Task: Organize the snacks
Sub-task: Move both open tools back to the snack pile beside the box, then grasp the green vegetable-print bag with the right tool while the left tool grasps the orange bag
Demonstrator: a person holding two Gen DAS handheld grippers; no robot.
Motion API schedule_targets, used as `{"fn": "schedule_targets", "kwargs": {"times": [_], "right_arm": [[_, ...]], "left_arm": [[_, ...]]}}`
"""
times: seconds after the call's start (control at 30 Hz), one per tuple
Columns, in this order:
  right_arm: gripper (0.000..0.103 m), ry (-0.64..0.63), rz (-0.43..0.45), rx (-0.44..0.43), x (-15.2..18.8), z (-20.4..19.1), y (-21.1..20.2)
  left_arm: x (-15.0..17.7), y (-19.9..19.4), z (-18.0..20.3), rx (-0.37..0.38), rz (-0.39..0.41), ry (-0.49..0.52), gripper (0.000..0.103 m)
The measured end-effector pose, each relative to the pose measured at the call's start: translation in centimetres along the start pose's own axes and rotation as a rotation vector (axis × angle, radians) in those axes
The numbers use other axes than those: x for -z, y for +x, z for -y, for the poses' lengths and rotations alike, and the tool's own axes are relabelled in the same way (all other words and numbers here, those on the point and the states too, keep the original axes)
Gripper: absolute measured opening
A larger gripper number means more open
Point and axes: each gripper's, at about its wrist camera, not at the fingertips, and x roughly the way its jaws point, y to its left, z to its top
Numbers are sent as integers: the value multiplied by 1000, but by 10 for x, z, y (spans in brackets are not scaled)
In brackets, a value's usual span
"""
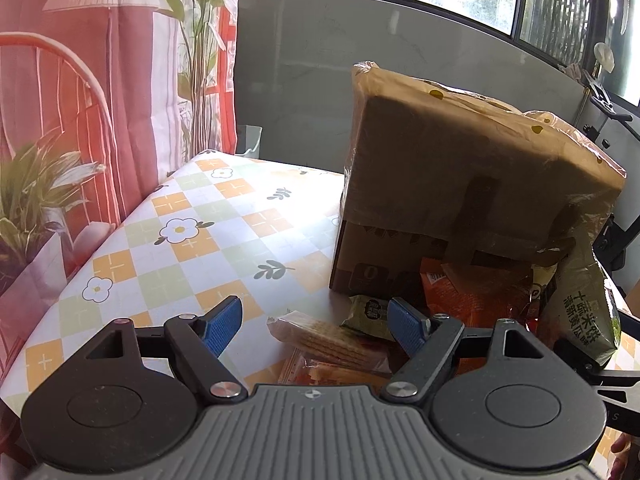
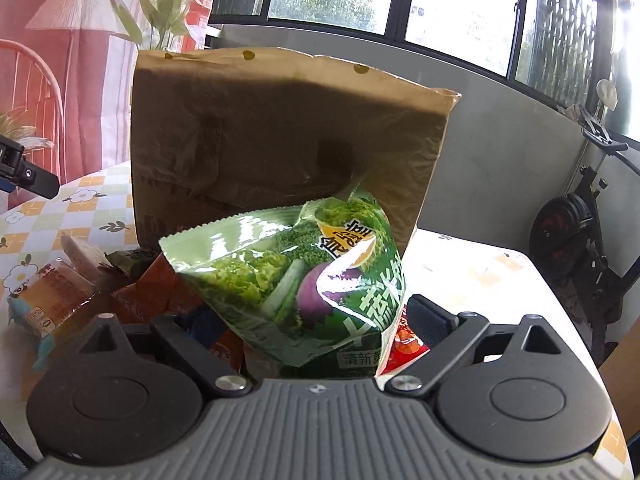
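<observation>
A tall brown paper bag (image 1: 472,184) stands on the flowered table (image 1: 200,240); it also fills the middle of the right wrist view (image 2: 280,140). Snacks lie piled at its foot: a clear pack of crackers (image 1: 324,340), a small green packet (image 1: 366,314) and an orange bag (image 1: 476,300). My left gripper (image 1: 316,320) is open and empty, low over the crackers. My right gripper (image 2: 304,312) is shut on a green vegetable-print snack bag (image 2: 304,276), held up in front of the paper bag; the same bag shows at the right of the left wrist view (image 1: 584,304).
A bread pack (image 2: 52,300) and red packets (image 2: 404,340) lie in the pile. A red printed curtain (image 1: 80,100) hangs left of the table. A grey wall and windows stand behind. An exercise bike (image 2: 580,232) stands right of the table edge.
</observation>
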Motion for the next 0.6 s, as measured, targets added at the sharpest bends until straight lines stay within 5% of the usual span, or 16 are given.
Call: {"fn": "schedule_targets", "kwargs": {"times": [0.13,0.3,0.6], "right_arm": [[95,-14,-14,12,0,-1,17],[74,-28,-2,-5,4,-4,13],[72,99,-25,-94,0,21,3]], "left_arm": [[0,4,-3,5,-15,-16,81],[6,11,-3,23,-47,-31,81],[8,15,4,55,-62,-13,81]]}}
